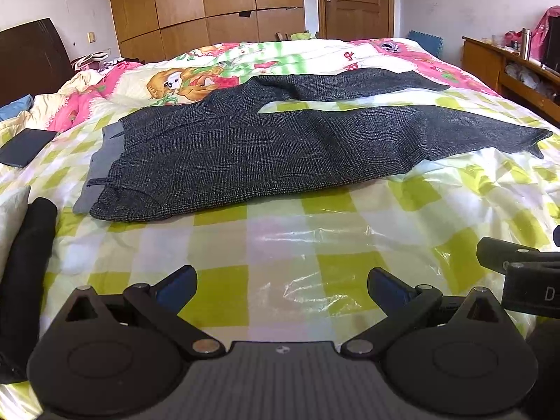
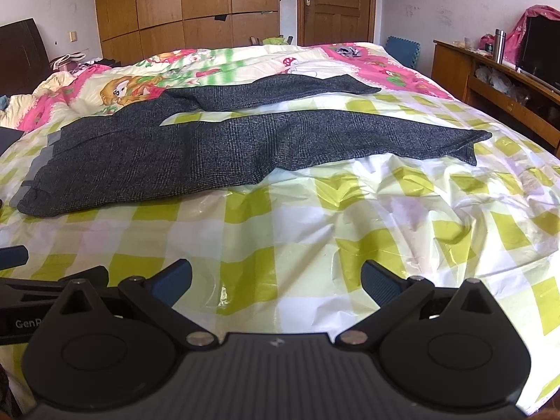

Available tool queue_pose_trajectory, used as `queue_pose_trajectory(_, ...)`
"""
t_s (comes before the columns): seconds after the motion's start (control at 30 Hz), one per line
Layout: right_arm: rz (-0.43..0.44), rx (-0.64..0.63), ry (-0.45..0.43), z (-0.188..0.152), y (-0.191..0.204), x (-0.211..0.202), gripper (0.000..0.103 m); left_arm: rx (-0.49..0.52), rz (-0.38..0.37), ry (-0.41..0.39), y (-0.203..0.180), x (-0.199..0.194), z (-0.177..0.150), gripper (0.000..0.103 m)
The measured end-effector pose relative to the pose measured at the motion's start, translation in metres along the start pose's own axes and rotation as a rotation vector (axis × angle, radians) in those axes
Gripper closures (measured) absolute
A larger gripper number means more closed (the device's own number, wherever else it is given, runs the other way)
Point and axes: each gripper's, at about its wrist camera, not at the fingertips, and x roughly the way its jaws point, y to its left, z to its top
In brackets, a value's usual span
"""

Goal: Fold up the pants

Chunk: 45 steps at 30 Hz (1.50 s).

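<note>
In the left wrist view, one pair of dark checked pants (image 1: 266, 147) lies flat across the middle of the frame on a green-and-white checked sheet (image 1: 287, 238), waistband at centre left, two legs running toward the right edge with a gap between them. The left gripper (image 1: 281, 288) sits at the bottom centre, its two blue-padded fingers spread wide with nothing between them, well apart from the pants above. One dark flat rectangle (image 1: 26, 147) rests at the left edge, and part of the right gripper (image 1: 518, 269) enters at lower right.

In the right wrist view, the same pants (image 2: 217, 150) fill the middle, shifted leftward. The right gripper (image 2: 276, 285), bottom centre, is likewise spread and empty, well short of the fabric. Only here one steel flask (image 2: 498, 45) and one dark screen (image 2: 542, 56) show clearly at upper right.
</note>
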Motion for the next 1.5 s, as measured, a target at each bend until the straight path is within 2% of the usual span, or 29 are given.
queue_pose_trajectory(1.2,0.003,-0.005,0.02,-0.0043,0.0016,0.0067,0.001,-0.001,-0.019,0.013,-0.0005,0.004,-0.005,0.0)
queue_pose_trajectory(1.5,0.002,-0.026,0.023,-0.0032,0.0067,0.0077,0.001,-0.03,-0.029,0.026,0.0063,0.0067,-0.0045,0.0)
